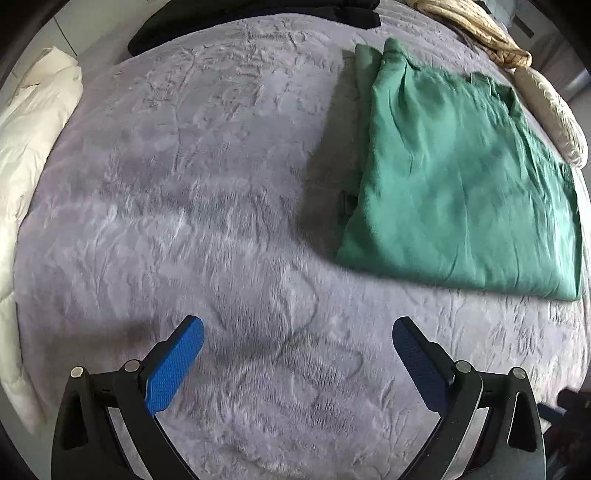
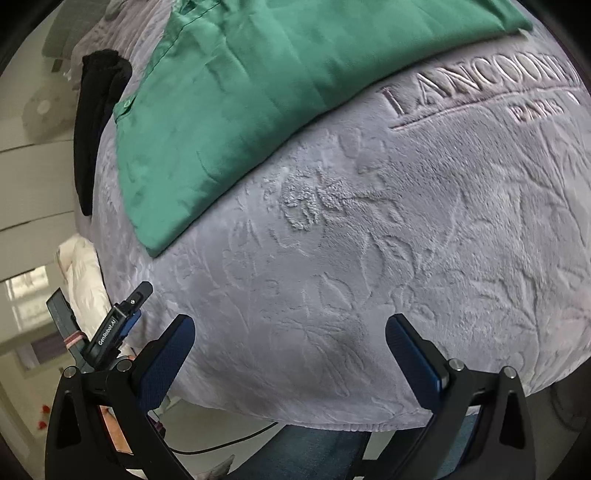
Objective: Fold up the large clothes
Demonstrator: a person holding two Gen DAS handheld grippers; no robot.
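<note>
A green garment (image 1: 465, 177) lies folded into a flat rectangle on the grey plush blanket (image 1: 207, 192), at the right of the left wrist view. In the right wrist view the green garment (image 2: 236, 96) lies across the top, a button at its left edge. My left gripper (image 1: 297, 332) is open and empty, above bare blanket, short of the garment and to its left. My right gripper (image 2: 290, 330) is open and empty near the blanket's (image 2: 369, 236) front edge, apart from the garment. The other gripper (image 2: 114, 325) shows at the lower left of that view.
A black garment (image 1: 236, 22) lies at the far edge of the bed; it also shows in the right wrist view (image 2: 96, 122). A white duvet (image 1: 26, 177) is bunched on the left. A beige quilted bundle (image 1: 480, 29) and a cream pillow (image 1: 554, 114) lie at the far right.
</note>
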